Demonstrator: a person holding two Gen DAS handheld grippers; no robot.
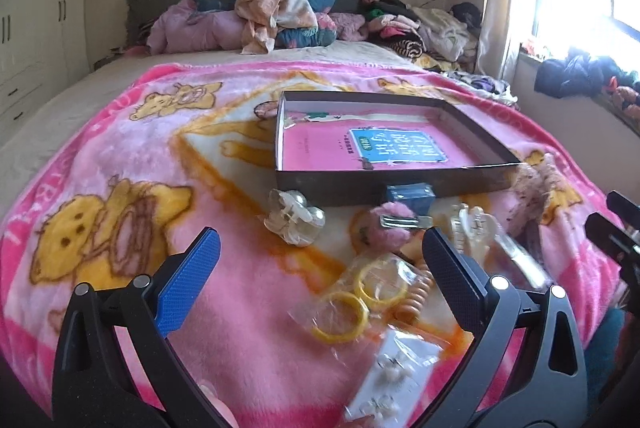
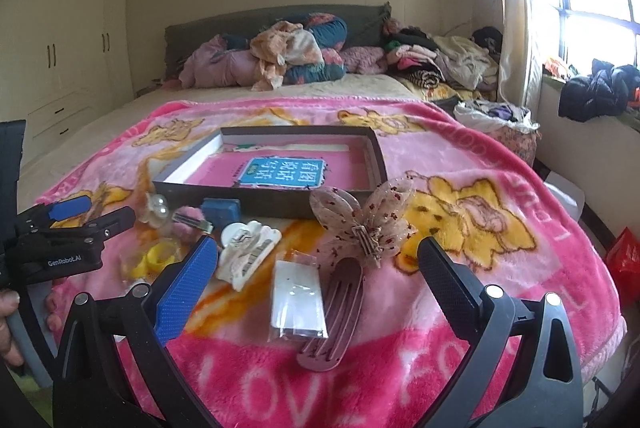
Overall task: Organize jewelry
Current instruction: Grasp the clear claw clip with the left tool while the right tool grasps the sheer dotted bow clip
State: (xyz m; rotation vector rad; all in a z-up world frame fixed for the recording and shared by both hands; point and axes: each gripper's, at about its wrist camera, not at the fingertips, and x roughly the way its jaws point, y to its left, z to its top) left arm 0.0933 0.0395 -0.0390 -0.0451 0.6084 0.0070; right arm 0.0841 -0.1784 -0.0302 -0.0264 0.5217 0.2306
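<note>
Both hand-held grippers, left [image 1: 320, 260] and right [image 2: 318, 264], gape empty above the blanket [image 2: 460, 155]; the shallow box [image 2: 168, 183] lies at twelve o'clock of the butterfly hair clip [image 2: 362, 216].

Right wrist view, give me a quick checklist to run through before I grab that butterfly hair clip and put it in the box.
1. Right claw open: ok, the jaws stand wide apart and hold nothing.
2. Butterfly hair clip in reach ahead of the claw: ok, it lies on the blanket beside the box's near wall.
3. Clip free of neighbours: not ok, the mauve comb clip lies right at its near edge.
4. Box open with room: ok, only a pink book lies inside.
5. Left claw out of the path: ok, it is off at the far left.
</note>
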